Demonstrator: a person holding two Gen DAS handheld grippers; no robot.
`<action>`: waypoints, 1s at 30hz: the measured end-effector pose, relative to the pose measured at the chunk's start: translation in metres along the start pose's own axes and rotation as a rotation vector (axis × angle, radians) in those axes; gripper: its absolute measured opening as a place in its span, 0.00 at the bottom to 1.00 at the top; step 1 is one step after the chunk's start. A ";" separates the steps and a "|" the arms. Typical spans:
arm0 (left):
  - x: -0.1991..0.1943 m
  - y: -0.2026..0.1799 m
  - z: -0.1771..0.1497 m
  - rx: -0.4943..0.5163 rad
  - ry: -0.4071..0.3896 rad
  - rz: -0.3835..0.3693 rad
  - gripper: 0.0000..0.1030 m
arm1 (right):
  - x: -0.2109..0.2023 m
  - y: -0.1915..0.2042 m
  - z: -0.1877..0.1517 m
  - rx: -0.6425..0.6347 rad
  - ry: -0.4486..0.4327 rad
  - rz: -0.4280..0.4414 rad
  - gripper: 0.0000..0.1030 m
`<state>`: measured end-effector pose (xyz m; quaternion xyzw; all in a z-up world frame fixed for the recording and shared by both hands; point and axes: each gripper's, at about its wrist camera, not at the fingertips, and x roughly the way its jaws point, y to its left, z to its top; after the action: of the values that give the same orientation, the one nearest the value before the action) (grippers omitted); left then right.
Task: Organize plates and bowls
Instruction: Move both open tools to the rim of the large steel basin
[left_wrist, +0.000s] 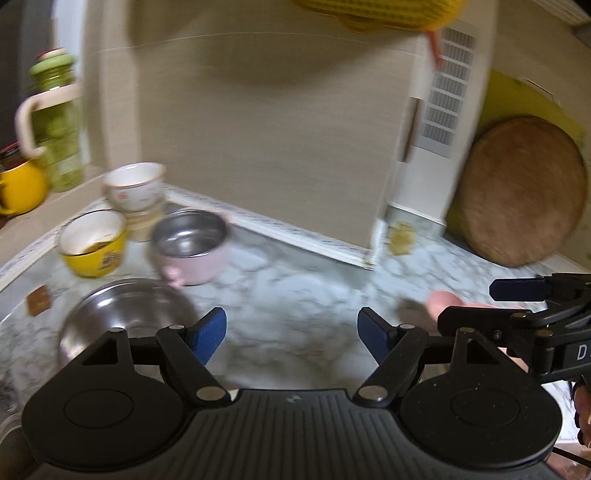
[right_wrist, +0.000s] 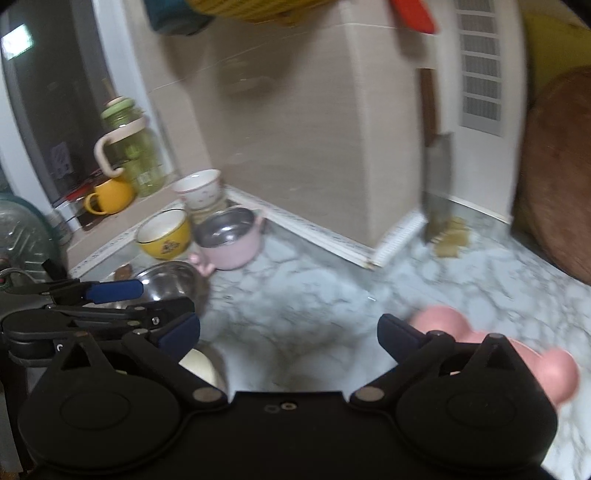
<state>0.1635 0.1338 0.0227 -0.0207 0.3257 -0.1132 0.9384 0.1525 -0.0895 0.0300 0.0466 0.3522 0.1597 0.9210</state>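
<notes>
Both views are blurred. On the marble counter (left_wrist: 295, 280) stand a steel bowl (left_wrist: 125, 314), a pink steel-lined pot (left_wrist: 192, 251), a yellow bowl (left_wrist: 94, 243) and a white patterned bowl (left_wrist: 135, 184) stacked on another. My left gripper (left_wrist: 291, 336) is open and empty, just right of the steel bowl. My right gripper (right_wrist: 288, 332) is open and empty over bare counter; a pink item (right_wrist: 480, 339) lies partly hidden behind its right finger. The same bowls show in the right wrist view: steel bowl (right_wrist: 166, 280), pink pot (right_wrist: 232, 236), yellow bowl (right_wrist: 164, 232), white bowl (right_wrist: 199, 188).
A yellow mug (right_wrist: 110, 195) and a green jar (right_wrist: 133, 147) stand on the left ledge. A cleaver (right_wrist: 437, 184) leans at the wall corner. A round wooden board (left_wrist: 521, 192) leans at the right. A pale bowl (right_wrist: 199, 365) sits below the right gripper's left finger.
</notes>
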 end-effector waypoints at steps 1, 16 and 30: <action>-0.001 0.009 0.001 -0.012 0.001 0.018 0.76 | 0.006 0.006 0.003 -0.009 0.000 0.009 1.00; 0.034 0.133 -0.004 -0.193 0.115 0.230 0.76 | 0.113 0.084 0.036 -0.119 0.117 0.096 1.00; 0.088 0.211 -0.026 -0.330 0.278 0.326 0.76 | 0.210 0.108 0.027 -0.109 0.323 0.083 0.93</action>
<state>0.2565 0.3200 -0.0750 -0.1052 0.4644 0.0921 0.8745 0.2898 0.0818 -0.0615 -0.0149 0.4841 0.2219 0.8463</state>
